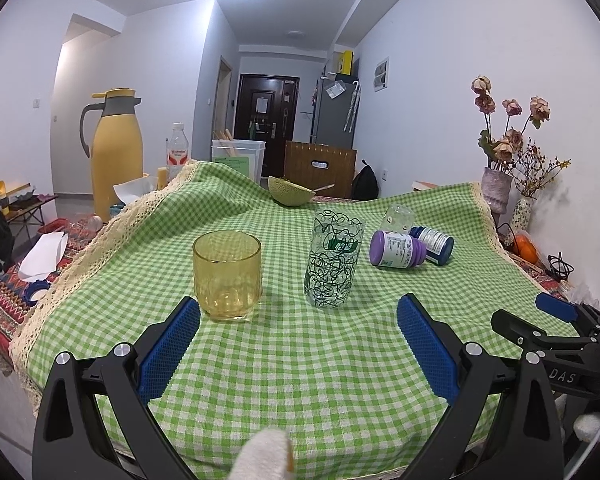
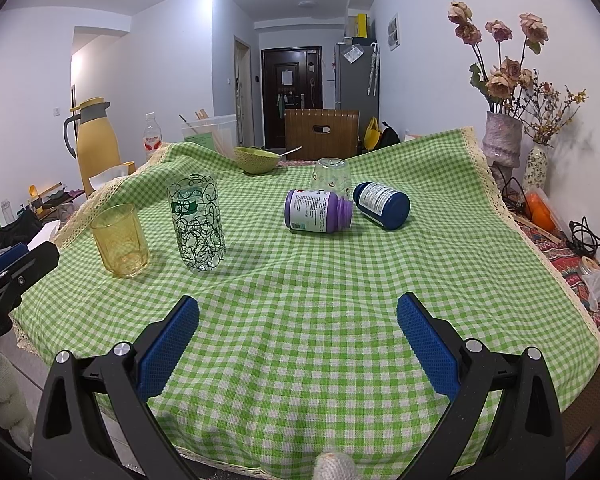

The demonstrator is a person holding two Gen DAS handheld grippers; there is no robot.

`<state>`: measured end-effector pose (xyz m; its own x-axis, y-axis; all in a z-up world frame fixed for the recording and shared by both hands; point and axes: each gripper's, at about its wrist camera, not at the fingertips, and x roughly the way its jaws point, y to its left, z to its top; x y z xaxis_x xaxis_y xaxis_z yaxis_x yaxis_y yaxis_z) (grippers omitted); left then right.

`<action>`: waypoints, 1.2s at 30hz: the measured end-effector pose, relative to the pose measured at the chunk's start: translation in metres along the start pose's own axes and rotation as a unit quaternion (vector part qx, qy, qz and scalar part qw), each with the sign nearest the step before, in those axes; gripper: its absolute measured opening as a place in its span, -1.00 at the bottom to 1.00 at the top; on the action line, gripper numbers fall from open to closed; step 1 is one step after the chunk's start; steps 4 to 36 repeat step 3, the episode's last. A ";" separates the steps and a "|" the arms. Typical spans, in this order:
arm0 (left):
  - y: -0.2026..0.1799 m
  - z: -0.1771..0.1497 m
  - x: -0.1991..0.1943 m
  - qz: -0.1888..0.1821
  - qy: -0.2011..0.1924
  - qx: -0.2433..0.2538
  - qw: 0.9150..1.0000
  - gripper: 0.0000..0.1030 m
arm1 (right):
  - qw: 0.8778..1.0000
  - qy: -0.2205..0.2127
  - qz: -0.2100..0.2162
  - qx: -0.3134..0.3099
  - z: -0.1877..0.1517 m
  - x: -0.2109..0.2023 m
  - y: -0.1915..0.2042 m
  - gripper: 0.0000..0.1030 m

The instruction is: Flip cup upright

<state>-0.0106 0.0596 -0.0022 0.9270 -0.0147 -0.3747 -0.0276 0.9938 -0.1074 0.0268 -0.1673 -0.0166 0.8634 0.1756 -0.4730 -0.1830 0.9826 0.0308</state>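
Green-scribbled clear cup [image 1: 333, 259] stands mouth-down beside the upright yellow glass [image 1: 227, 275]; both tools gape empty

Glossy glass cup [image 1: 227, 275], woven checked cloth [image 1: 300, 360]

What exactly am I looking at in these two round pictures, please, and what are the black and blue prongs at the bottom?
There is no robot: a person holds a two-finger gripper in each hand, and a fisheye camera on each looks forward along its fingers. One picture comes from the left gripper, the other from the right gripper; the blue-padded prongs are their fingers. Both are open and hold nothing.

On the green checked tablecloth stand a yellow glass, mouth up, and a tall scribble-patterned glass that seems to be mouth down. Behind lie a purple bottle and a blue bottle on their sides, with a small clear cup upside down behind them.
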 end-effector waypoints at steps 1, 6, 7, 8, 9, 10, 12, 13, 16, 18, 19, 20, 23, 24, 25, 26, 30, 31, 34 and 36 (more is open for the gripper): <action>0.000 0.000 0.000 -0.001 0.000 0.000 1.000 0.86 | 1.000 0.000 0.000 0.000 0.000 0.000 0.001 0.85; 0.000 0.000 -0.001 -0.003 0.000 0.001 1.000 0.86 | 1.000 0.000 0.000 0.000 0.000 0.000 0.000 0.85; 0.000 0.000 -0.001 -0.003 0.000 0.001 1.000 0.86 | 1.000 0.000 0.000 0.000 0.000 0.000 0.000 0.85; 0.000 0.000 -0.001 -0.003 0.000 0.001 1.000 0.86 | 1.000 0.000 0.000 0.000 0.000 0.000 0.000 0.85; 0.000 0.000 -0.001 -0.003 0.000 0.001 1.000 0.86 | 1.000 0.000 0.000 0.000 0.000 0.000 0.000 0.85; 0.000 0.000 -0.001 -0.003 0.000 0.001 1.000 0.86 | 1.000 0.000 0.000 0.000 0.000 0.000 0.000 0.85; 0.000 0.000 -0.001 -0.003 0.000 0.001 1.000 0.86 | 1.000 0.000 0.000 0.000 0.000 0.000 0.000 0.85; 0.000 0.000 -0.001 -0.003 0.000 0.001 1.000 0.86 | 1.000 0.000 0.000 0.000 0.000 0.000 0.000 0.85; 0.000 0.000 -0.001 -0.003 0.000 0.001 1.000 0.86 | 1.000 0.000 0.000 0.000 0.000 0.000 0.000 0.85; 0.000 0.000 -0.001 -0.003 0.000 0.001 1.000 0.86 | 1.000 0.000 0.000 0.000 0.000 0.000 0.000 0.85; 0.000 0.000 -0.001 -0.003 0.000 0.001 1.000 0.86 | 1.000 0.000 0.000 0.000 0.000 0.000 0.000 0.85; 0.000 0.000 -0.001 -0.003 0.000 0.001 1.000 0.86 | 1.000 0.000 0.000 0.000 0.000 0.000 0.000 0.85; 0.000 0.000 -0.001 -0.003 0.000 0.001 1.000 0.86 | 1.000 0.000 0.000 0.000 0.000 0.000 0.000 0.85; 0.000 0.000 -0.001 -0.003 0.000 0.001 1.000 0.86 | 1.000 0.000 0.000 0.000 0.000 0.000 0.000 0.85; 0.000 0.000 -0.001 -0.003 0.000 0.001 1.000 0.86 | 1.000 0.000 0.000 0.000 0.000 0.000 0.000 0.85; 0.000 0.000 -0.001 -0.003 0.000 0.001 1.000 0.86 | 1.000 0.000 0.000 0.000 0.000 0.000 0.000 0.85; 0.000 0.000 -0.001 -0.003 0.000 0.001 1.000 0.86 | 1.000 0.000 0.000 0.000 0.000 0.000 0.000 0.85; 0.000 0.000 -0.001 -0.003 0.000 0.001 1.000 0.86 | 1.000 0.000 0.000 0.000 0.000 0.000 0.000 0.85; 0.000 0.000 -0.001 -0.003 0.000 0.001 1.000 0.86 | 1.000 0.000 0.000 0.000 0.000 0.000 0.000 0.85; 0.000 0.000 -0.001 -0.003 0.000 0.001 1.000 0.86 | 1.000 0.000 0.000 0.000 0.000 0.000 0.000 0.85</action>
